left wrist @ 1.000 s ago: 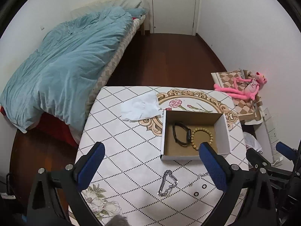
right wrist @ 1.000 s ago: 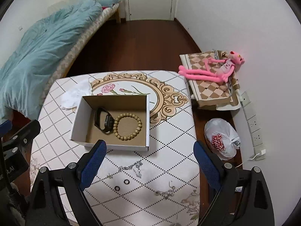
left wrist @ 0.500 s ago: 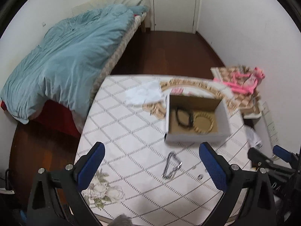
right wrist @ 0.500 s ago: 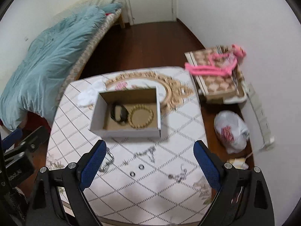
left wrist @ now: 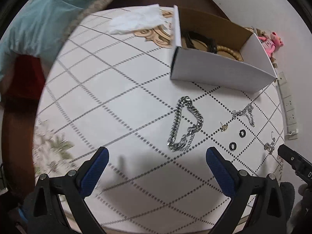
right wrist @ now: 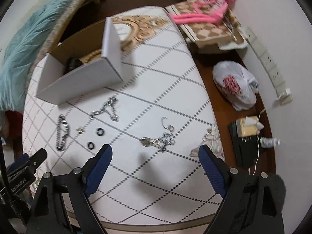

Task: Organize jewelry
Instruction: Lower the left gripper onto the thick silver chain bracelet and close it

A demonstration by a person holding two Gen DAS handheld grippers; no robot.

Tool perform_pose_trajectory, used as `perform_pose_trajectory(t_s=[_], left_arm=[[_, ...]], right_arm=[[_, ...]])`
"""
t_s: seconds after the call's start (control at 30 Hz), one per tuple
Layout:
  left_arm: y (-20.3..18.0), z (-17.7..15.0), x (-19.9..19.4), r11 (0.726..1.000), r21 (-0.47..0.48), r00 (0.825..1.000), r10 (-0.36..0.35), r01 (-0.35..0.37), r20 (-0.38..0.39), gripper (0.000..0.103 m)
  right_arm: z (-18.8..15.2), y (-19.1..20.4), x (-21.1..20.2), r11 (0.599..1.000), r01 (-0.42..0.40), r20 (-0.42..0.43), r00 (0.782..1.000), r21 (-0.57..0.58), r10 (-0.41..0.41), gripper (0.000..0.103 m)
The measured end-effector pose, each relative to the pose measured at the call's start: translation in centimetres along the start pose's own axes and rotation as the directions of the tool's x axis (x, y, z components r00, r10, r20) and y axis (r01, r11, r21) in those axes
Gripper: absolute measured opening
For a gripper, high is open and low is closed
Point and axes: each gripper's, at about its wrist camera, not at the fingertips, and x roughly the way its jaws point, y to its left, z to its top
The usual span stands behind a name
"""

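Note:
A white cardboard box (left wrist: 220,69) (right wrist: 81,81) on the table holds a black watch (left wrist: 200,40) and a wooden bead bracelet (left wrist: 228,50). A thick silver chain (left wrist: 184,124) (right wrist: 62,132) lies just beyond my open, empty left gripper (left wrist: 156,165). A thin chain (left wrist: 244,113) (right wrist: 109,107), a small earring (left wrist: 224,126), two black rings (left wrist: 241,133) (right wrist: 95,138) and a silver clasp bracelet (right wrist: 159,139) lie near it. My right gripper (right wrist: 155,162) is open and empty, low over the clasp bracelet.
The table (left wrist: 117,97) has a diamond-pattern cloth. A white tissue (left wrist: 138,20) lies behind the box. A bed with a blue quilt (left wrist: 39,19) is at left. A pink plush (right wrist: 204,13), a plastic bag (right wrist: 234,85) and small floor items are at right.
Both grippers have dropped low and moved forward toward the table; the jewelry now looks much larger and closer. Both stay open.

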Motion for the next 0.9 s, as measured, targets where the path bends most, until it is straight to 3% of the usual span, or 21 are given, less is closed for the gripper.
perform_pose_trajectory(t_s=[0.1,0.13,0.2,0.33,0.47,0.63,0.73,0.9], left_arm=[[-0.4,0.5,1.2,0.999,0.014,0.999,-0.031,0.032,-0.014,0.096],[-0.6,0.6,1.6,0.999,0.016,0.999,-0.035,0.035,-0.022,0.092],[-0.8,0.9,2.4,0.999,0.024,0.998,-0.045,0.046,-0.037,0.070],[-2.6,0.8,2.4,0.993,0.116,1.000,0.006,-0.006,-0.004,0.058],[-4.5,0.2,1.9,0.982,0.191,1.000,-0.008,0.003,0.026,0.012],[-4.3,-0.5,1.2,0.986,0.159,0.998,-0.058,0.054,0.023,0.008],[-3.8,-1.4,0.4,0.985,0.155,0.997,-0.073,0.069,0.022,0.001],[-2.5,-2.6,-0.6,0.989,0.107,0.994,-0.107,0.106,0.011,0.000]], right_arm=[[0.0,-1.1,0.8,0.999,0.001,-0.009,1.000,0.033,0.000,0.088],[0.2,-1.4,1.0,0.999,0.000,-0.013,1.000,0.041,0.001,0.086],[0.3,-1.7,1.3,0.999,0.000,-0.018,1.000,0.053,0.001,0.084],[0.6,-2.2,1.3,0.998,0.007,-0.010,1.000,0.064,-0.007,0.084],[0.8,-2.9,1.3,0.996,0.013,0.002,1.000,0.093,-0.013,0.080],[0.2,-3.9,1.5,0.991,0.019,-0.009,1.000,0.133,-0.018,0.072],[-0.3,-4.0,1.8,0.991,0.014,-0.014,1.000,0.130,-0.012,0.070],[-0.7,-3.0,2.4,0.996,0.008,0.000,1.000,0.092,-0.008,0.063]])
